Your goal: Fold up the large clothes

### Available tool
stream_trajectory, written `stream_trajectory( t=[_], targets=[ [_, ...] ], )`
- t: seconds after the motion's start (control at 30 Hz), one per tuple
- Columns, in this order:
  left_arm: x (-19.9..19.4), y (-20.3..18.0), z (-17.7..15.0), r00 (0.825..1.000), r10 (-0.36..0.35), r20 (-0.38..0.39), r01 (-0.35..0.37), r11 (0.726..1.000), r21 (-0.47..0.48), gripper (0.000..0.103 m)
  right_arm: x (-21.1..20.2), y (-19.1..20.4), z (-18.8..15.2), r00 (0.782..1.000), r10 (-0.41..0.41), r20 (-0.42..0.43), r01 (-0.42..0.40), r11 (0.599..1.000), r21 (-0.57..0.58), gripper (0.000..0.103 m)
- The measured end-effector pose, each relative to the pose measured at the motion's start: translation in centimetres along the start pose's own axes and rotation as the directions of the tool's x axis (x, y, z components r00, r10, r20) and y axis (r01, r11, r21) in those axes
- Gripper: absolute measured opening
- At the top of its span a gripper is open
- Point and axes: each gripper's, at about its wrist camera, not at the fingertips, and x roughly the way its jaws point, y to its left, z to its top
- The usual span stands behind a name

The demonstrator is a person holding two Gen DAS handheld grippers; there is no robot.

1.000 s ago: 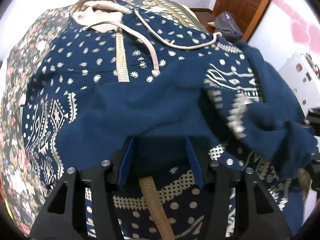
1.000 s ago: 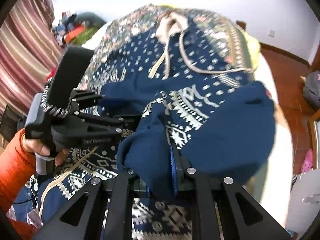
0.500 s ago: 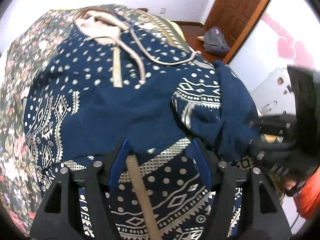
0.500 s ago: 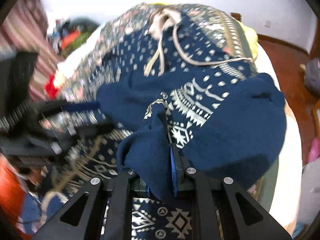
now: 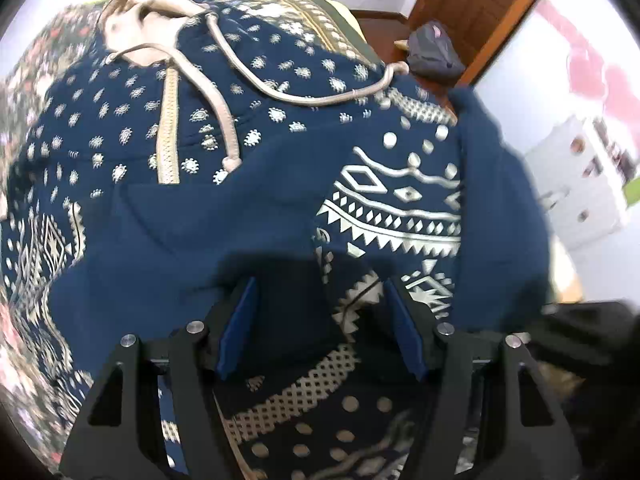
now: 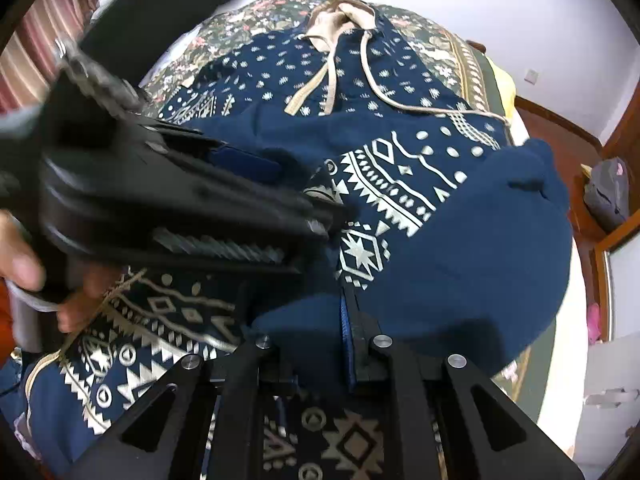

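A large navy hoodie (image 5: pixel 280 128) with cream patterns, a beige hood and drawstrings lies spread on a floral bedspread (image 5: pixel 36 72). A patterned sleeve (image 5: pixel 400 208) is folded across its front. My left gripper (image 5: pixel 320 300) is open, its blue-padded jaws straddling the sleeve's lower edge where it meets the plain navy fold. In the right wrist view the hoodie (image 6: pixel 360 92) lies ahead, and my right gripper (image 6: pixel 346 320) is shut on a bunch of navy sleeve fabric (image 6: pixel 460 256). The left gripper (image 6: pixel 304 184) reaches in from the left onto the sleeve.
The bed's right edge drops to a wooden floor (image 6: pixel 560 136) with a dark bag (image 5: pixel 434 54) by a wooden door (image 5: pixel 480 12). A white drawer unit (image 5: pixel 580 184) stands at the right. Striped curtains (image 6: pixel 44 48) hang at the left.
My left gripper has moved forward and right onto the folded sleeve, close beside the right gripper. My right gripper stays shut on the sleeve, almost still.
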Motion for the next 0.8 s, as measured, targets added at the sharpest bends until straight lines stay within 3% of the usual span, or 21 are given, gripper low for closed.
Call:
stream_trajectory(
  t=[0.1, 0.27, 0.37, 0.57, 0.67, 0.8],
  targets=[
    [0.1, -1.2, -0.6, 0.998, 0.056, 0.031, -0.058, 0.995, 0.08, 0.066, -1.1, -0.3, -0.9, 1.0, 0.009, -0.001, -0.009, 1.0, -0.005, 0.012],
    [0.2, -0.8, -0.6, 0.999, 0.04, 0.035, -0.042, 0.997, 0.067, 0.067, -4.0, -1.6, -2.8, 0.999, 0.031, 0.031, -0.032, 0.999, 0.024, 0.012],
    [0.0, -0.9, -0.7, 0.997, 0.069, 0.038, -0.072, 0.995, 0.072, 0.067, -6.3, -2.8, -4.0, 0.998, 0.04, 0.057, -0.043, 0.997, 0.059, 0.012],
    [-2.8, -1.5, -1.2, 0.993, 0.115, 0.041, -0.117, 0.99, 0.075, 0.066, -10.2, -6.4, -6.2, 0.991, -0.065, 0.121, 0.045, 0.986, 0.162, 0.012],
    [-5.1, -3.1, -0.5, 0.993, 0.086, 0.086, -0.094, 0.992, 0.085, 0.066, -11.4, -8.7, -7.2, 0.984, -0.123, 0.13, 0.088, 0.966, 0.245, 0.012],
    [-6.4, -5.8, 1.9, 0.993, -0.01, 0.116, 0.001, 0.997, 0.078, 0.066, -11.7, -10.7, -7.6, 0.983, -0.126, 0.133, 0.079, 0.948, 0.308, 0.012]
  ],
)
